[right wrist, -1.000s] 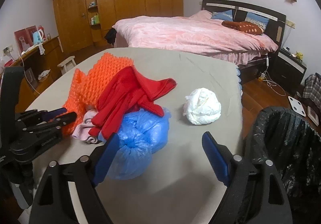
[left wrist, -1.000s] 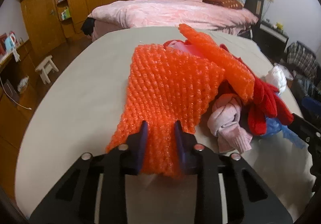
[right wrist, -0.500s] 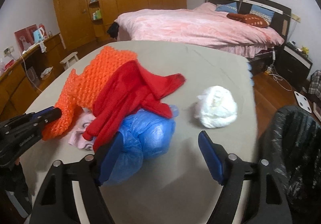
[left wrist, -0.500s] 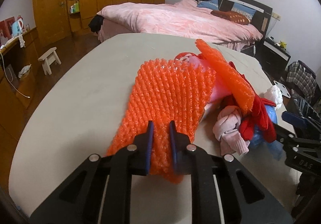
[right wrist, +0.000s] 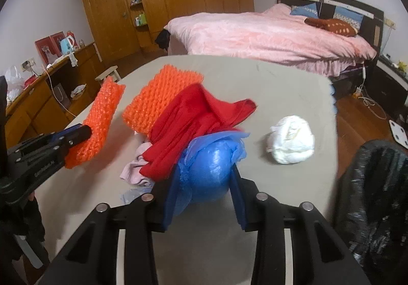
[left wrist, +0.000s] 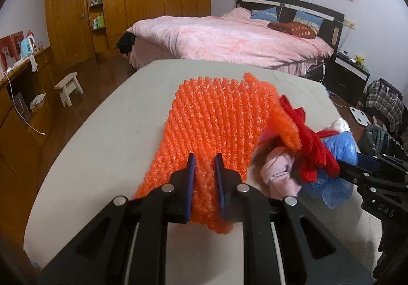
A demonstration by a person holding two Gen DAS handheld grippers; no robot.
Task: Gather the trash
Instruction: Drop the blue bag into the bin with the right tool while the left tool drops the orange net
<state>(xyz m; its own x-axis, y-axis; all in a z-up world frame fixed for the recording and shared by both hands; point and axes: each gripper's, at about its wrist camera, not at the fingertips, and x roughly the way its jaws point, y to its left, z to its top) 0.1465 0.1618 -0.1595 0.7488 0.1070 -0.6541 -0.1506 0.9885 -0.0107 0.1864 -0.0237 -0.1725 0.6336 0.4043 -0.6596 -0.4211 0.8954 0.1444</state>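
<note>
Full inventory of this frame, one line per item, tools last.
foam net sheet: 1, orange, table left, near end in left tool
red cloth: 1, red, draped over pile
pink cloth: 1, pale pink, under red cloth
blue plastic bag: 1, blue, between right tool's fingers
white wad: 1, white, table right, alone
trash bag: 1, black, off table's right edge
table: 1, grey
bed: 1, pink, behind
left tool: shut on foam net sheet
right tool: around bag, contact unclear
</note>
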